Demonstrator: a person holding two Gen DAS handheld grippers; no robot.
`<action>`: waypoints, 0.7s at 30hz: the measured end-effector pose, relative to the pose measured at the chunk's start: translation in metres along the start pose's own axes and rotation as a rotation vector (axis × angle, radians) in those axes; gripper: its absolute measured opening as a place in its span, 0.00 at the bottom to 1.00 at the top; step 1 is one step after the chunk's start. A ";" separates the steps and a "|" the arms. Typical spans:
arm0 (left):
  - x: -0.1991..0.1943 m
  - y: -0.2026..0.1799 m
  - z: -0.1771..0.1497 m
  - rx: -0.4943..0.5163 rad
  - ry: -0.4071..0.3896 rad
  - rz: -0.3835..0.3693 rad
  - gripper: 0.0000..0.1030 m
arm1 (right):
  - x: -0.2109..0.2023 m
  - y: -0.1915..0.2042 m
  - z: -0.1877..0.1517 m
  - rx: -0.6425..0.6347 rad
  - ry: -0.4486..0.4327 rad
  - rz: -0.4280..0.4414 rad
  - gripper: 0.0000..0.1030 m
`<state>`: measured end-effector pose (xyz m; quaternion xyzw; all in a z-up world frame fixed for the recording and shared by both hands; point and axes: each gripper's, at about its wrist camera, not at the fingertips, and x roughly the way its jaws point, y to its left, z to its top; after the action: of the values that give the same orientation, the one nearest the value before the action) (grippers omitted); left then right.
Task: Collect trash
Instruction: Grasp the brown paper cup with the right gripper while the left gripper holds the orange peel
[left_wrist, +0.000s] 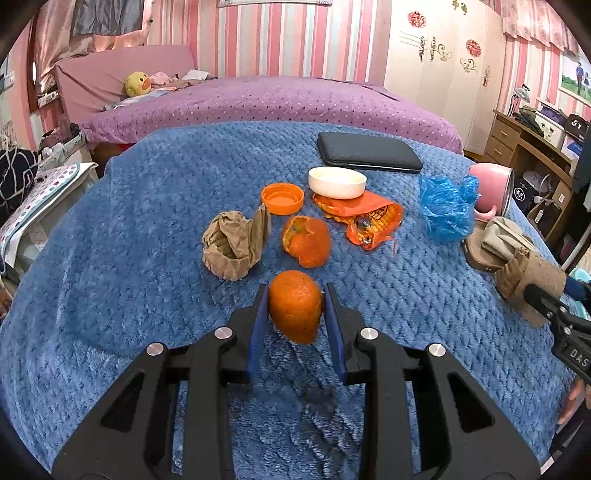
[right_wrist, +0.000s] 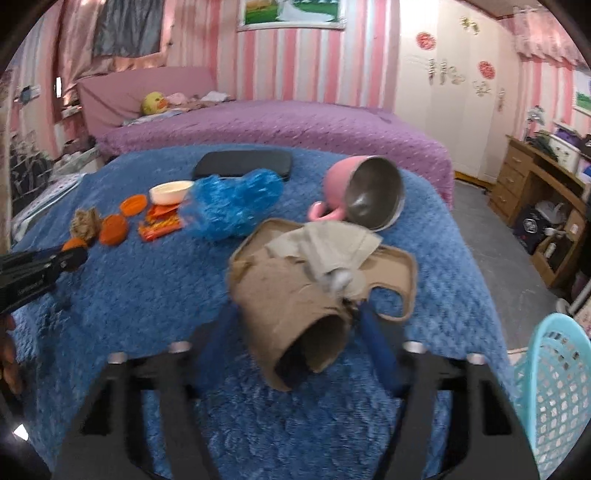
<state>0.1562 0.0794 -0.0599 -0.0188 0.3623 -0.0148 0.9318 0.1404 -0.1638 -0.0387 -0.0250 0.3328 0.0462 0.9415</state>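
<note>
Left hand-held gripper (left_wrist: 295, 295) grips 1 orange peel (left_wrist: 295, 305); right hand-held gripper (right_wrist: 291, 314) clamps 1 cardboard tube (right_wrist: 295, 325); 2 peels total.

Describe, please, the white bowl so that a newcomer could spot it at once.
On the blue blanket, look toward the far side, just in front of the flat black case. The white bowl sits there on the end of an orange wrapper, beside an orange lid. It is the only white thing among the orange and brown scraps.
</note>
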 end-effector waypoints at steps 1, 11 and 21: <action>0.000 -0.001 0.000 0.003 -0.002 0.001 0.28 | -0.002 0.001 0.000 -0.008 -0.007 0.010 0.53; -0.013 -0.018 0.001 0.032 -0.034 -0.018 0.28 | -0.036 -0.023 -0.002 0.008 -0.077 0.058 0.37; -0.018 -0.034 -0.004 0.062 -0.045 -0.026 0.28 | -0.044 -0.086 -0.012 0.128 -0.035 0.025 0.39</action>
<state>0.1400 0.0463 -0.0488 0.0052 0.3405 -0.0379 0.9395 0.1079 -0.2531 -0.0187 0.0402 0.3190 0.0369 0.9462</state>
